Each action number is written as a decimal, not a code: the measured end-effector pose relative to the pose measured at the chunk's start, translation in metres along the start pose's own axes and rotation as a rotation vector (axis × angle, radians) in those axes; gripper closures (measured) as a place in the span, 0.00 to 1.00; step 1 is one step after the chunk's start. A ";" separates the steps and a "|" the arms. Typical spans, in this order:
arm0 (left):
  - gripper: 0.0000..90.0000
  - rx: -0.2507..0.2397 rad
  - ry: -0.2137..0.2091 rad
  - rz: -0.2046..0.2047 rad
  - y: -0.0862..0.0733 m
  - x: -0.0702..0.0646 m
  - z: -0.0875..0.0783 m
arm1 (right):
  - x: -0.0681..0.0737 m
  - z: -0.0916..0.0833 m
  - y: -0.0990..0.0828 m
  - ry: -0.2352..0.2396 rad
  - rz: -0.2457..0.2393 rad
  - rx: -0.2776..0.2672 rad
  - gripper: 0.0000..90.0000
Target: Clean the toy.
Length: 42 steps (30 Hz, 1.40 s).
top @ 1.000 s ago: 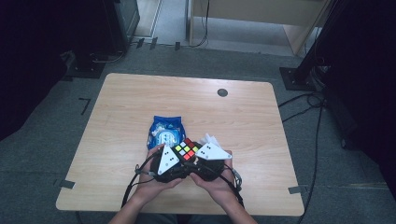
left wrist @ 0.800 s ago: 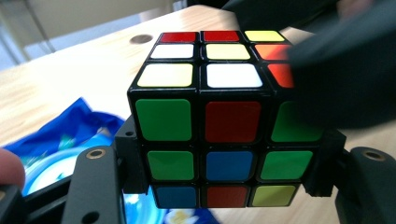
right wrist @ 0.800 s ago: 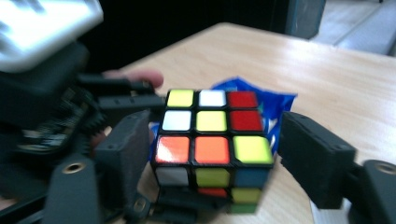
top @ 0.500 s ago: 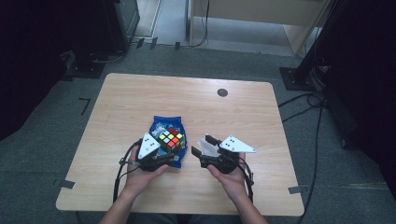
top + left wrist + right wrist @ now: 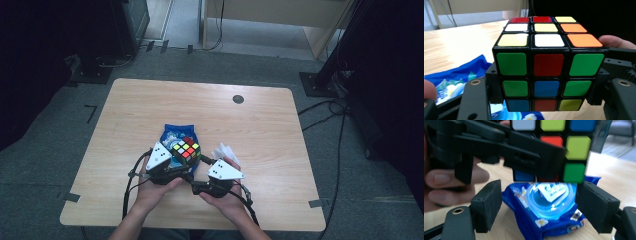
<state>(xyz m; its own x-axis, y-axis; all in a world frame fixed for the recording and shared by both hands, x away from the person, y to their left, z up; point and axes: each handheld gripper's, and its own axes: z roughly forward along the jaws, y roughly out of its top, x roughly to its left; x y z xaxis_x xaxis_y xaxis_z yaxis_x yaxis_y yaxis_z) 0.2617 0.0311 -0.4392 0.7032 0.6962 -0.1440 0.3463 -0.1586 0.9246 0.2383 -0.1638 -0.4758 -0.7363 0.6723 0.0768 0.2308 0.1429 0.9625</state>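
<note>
A scrambled puzzle cube (image 5: 186,148) (image 5: 547,65) is held off the table, with my left gripper (image 5: 183,157) (image 5: 544,86) shut on its two sides. Under it, on the wooden table (image 5: 270,130), lies a blue snack packet (image 5: 171,135) (image 5: 549,212). My right gripper (image 5: 202,166) (image 5: 541,206) is lower and just right of the cube. Its jaws have just been opening, and its pads (image 5: 486,203) stand apart on either side of the packet without pressing it. In the right gripper view the cube (image 5: 574,147) and the left gripper (image 5: 499,147) hang close above.
A crumpled white paper (image 5: 226,151) lies just right of the grippers. A small black round disc (image 5: 238,99) sits near the table's far edge. Dark stands and cables (image 5: 330,110) are on the floor around the table.
The left gripper carried the cube away from the person, over the blue packet. The right gripper let go of the cube, swung right, then came back lower beside it with wider jaws.
</note>
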 end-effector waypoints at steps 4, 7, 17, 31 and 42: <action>0.38 0.002 -0.017 -0.008 0.000 -0.004 0.002 | 0.002 0.000 0.000 -0.052 -0.008 -0.049 0.27; 0.38 0.007 -0.030 -0.008 0.000 -0.006 0.003 | 0.002 -0.001 0.001 -0.072 0.000 -0.074 0.32; 0.37 0.019 -0.064 -0.015 -0.001 -0.006 0.005 | 0.000 -0.005 0.000 -0.068 -0.005 -0.073 0.38; 0.38 0.028 -0.064 -0.047 0.004 -0.003 0.001 | 0.004 -0.004 -0.001 -0.061 -0.036 -0.036 0.38; 0.37 0.020 -0.117 -0.059 0.003 -0.004 0.003 | 0.004 -0.006 0.002 -0.078 -0.032 -0.042 0.39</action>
<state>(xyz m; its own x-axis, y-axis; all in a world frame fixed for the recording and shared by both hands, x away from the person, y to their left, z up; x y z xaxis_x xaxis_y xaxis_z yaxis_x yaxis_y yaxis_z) 0.2618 0.0260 -0.4365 0.7487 0.6183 -0.2391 0.4005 -0.1345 0.9064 0.2315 -0.1653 -0.4724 -0.6909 0.7225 0.0272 0.1802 0.1356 0.9742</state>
